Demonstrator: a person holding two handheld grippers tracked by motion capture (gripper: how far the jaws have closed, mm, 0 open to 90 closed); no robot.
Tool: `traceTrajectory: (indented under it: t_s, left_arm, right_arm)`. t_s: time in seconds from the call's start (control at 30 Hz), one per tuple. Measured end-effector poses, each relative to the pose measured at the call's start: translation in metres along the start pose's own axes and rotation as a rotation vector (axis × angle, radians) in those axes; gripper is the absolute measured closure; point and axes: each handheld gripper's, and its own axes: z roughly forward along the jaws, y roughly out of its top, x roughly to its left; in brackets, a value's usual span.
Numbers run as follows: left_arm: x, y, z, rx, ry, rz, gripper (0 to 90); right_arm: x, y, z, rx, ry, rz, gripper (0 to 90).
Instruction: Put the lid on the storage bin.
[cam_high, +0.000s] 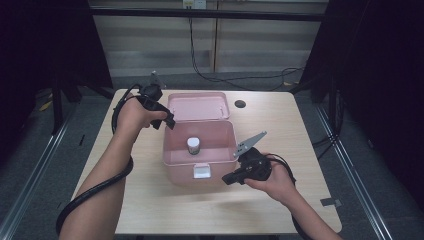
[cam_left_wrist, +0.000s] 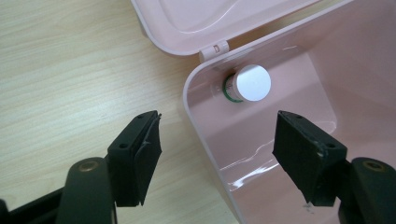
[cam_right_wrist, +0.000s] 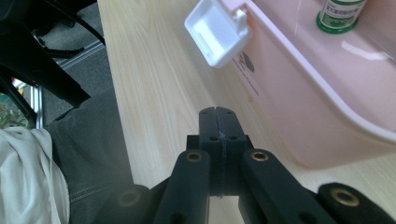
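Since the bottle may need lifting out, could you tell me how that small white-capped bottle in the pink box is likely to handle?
The bottle stands upright, narrow and tall, so a sideways nudge would probably tip it. Its round body would likely roll across the pink box's glossy floor. It looks small, probably light; the smooth cap may slip.

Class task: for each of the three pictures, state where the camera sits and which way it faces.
High view: above the person's side, facing forward and down at the table; both forearms show.
Left gripper view: on the left gripper, facing down at the pink box corner between open jaws.
Right gripper view: on the right gripper, jaws shut, facing along the box front, past its white latch.
Shared: the white-capped bottle.
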Motion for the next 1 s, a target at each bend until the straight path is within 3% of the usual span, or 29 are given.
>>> traceTrajectory:
  t_s: [0.7,1.0]
  left_arm:
    - [0.011,-0.007,0.002,0.005,-0.007,-0.017,31.6]
    - [0.02,-0.011,0.002,0.002,-0.006,-0.039,31.6]
  right_arm:
    - [0.009,0.033,0.013,-0.053,0.004,-0.027,90.0]
    - [0.013,0.043,0.026,-0.038,-0.009,-0.079,90.0]
